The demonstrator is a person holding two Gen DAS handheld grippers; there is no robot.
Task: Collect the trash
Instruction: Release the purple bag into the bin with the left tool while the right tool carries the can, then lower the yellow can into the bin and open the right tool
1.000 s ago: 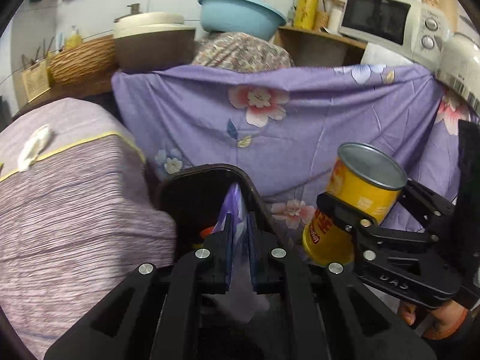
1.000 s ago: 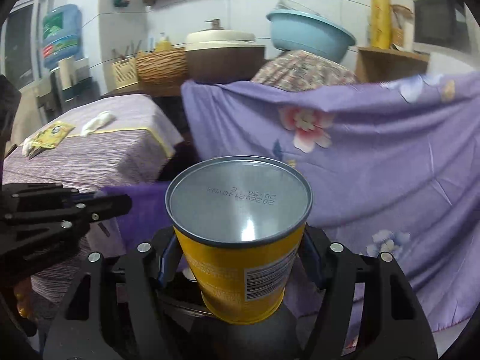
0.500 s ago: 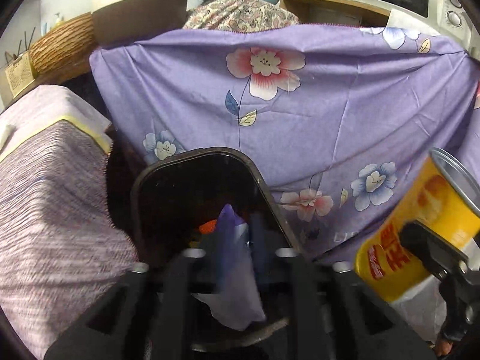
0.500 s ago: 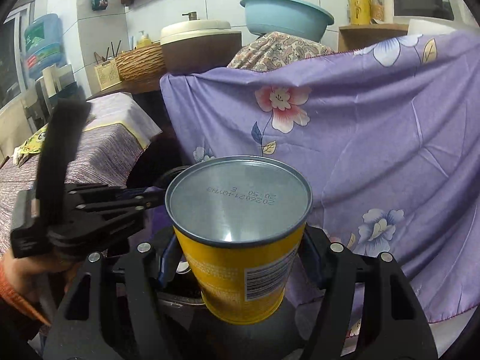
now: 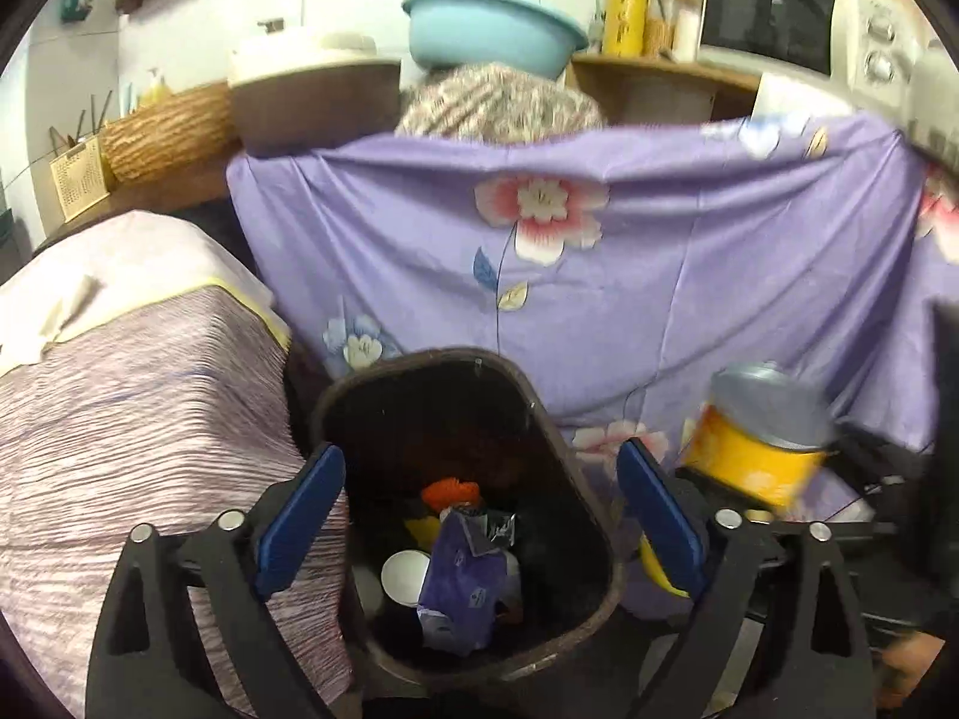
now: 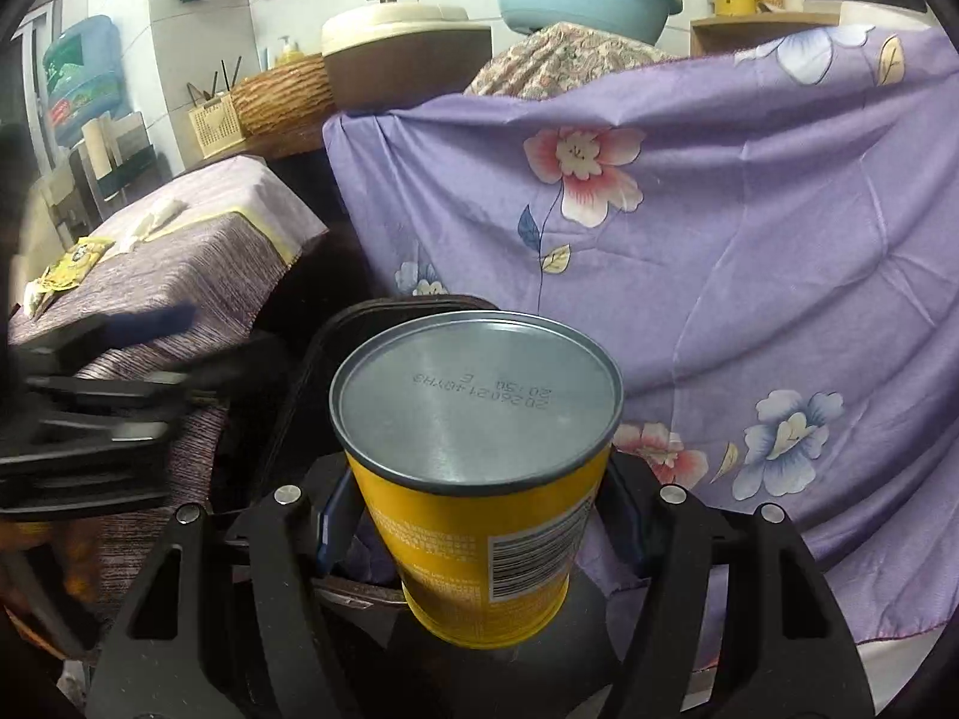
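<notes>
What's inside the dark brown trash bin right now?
In the dark brown trash bin: a purple foil wrapper on top, a white cup, something orange. The wrapper covers whatever lies deeper.

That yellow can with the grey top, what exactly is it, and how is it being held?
The yellow can is a round canister whose yellow wall narrows slightly toward the far end. Its flat grey, metal-looking end faces the camera and carries a stamped code. White small print and a barcode run down its side. The right gripper clamps it between blue-padded fingers, so it is off any surface. It is beside the dark trash bin, not yet in it. Whether it is empty cannot be seen.
</notes>
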